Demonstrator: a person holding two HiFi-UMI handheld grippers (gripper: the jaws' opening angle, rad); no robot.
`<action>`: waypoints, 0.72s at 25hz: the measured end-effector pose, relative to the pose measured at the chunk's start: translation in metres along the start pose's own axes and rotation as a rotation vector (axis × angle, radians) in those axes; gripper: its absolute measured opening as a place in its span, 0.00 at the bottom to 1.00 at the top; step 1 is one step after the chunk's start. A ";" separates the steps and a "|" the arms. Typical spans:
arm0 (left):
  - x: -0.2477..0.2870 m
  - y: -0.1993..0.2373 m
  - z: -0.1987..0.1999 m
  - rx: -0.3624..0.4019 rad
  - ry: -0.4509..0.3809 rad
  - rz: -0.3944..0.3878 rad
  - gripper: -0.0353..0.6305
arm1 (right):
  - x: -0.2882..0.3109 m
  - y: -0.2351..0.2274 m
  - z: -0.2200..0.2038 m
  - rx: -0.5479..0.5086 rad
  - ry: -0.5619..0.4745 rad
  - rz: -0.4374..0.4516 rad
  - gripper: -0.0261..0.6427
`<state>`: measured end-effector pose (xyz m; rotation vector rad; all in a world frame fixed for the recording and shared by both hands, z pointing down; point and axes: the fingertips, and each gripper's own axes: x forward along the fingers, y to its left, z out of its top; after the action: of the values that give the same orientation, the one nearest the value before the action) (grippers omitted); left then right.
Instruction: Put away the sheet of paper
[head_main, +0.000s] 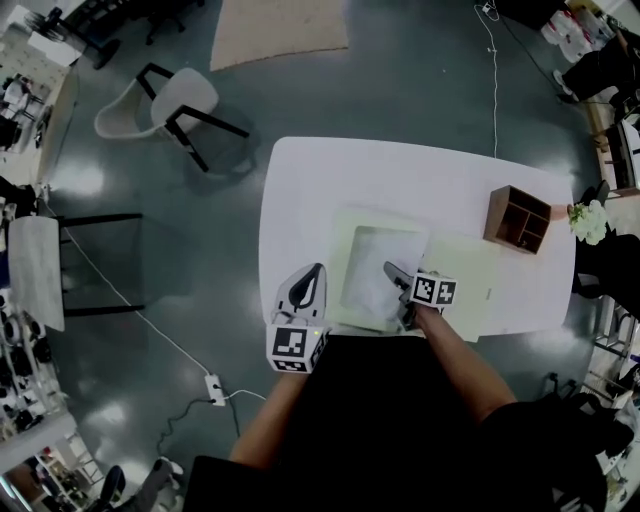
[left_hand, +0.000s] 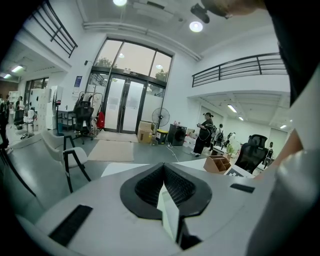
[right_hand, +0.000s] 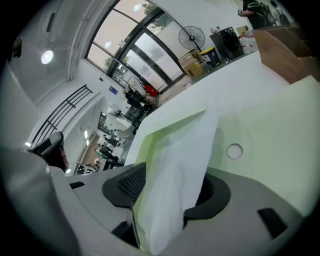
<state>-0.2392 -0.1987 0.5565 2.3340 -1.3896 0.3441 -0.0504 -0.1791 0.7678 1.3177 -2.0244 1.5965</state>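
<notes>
- your left gripper (head_main: 317, 270): at the near edge of the white table (head_main: 400, 170), just left of the pale-green folder (head_main: 455, 270); your forearm rises from lower left, the tool aimed away from you and slightly down; jaws pressed together, with a thin pale sliver edge-on between them, identity unclear
- your right gripper (head_main: 398, 290): over the folder's near edge, tilted steeply down and aimed leftward; jaws spread, the paper's near part standing between them
- sheet of paper (head_main: 378, 265): lying on the folder, long axis running away from you toward the table's far edge, near right corner curled upward
- wooden organiser (head_main: 518, 218): far right, well apart
</notes>
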 end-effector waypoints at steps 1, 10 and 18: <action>-0.001 -0.004 0.001 0.002 -0.001 0.005 0.06 | 0.006 0.002 -0.004 0.006 0.018 0.015 0.36; -0.025 -0.019 0.006 0.019 -0.004 0.040 0.06 | 0.055 0.031 -0.021 0.045 0.100 0.104 0.36; -0.039 0.008 0.009 -0.011 -0.024 0.112 0.06 | 0.038 -0.012 -0.015 0.033 0.072 -0.109 0.45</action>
<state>-0.2651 -0.1756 0.5342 2.2635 -1.5338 0.3405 -0.0677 -0.1843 0.8066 1.3370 -1.8594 1.6111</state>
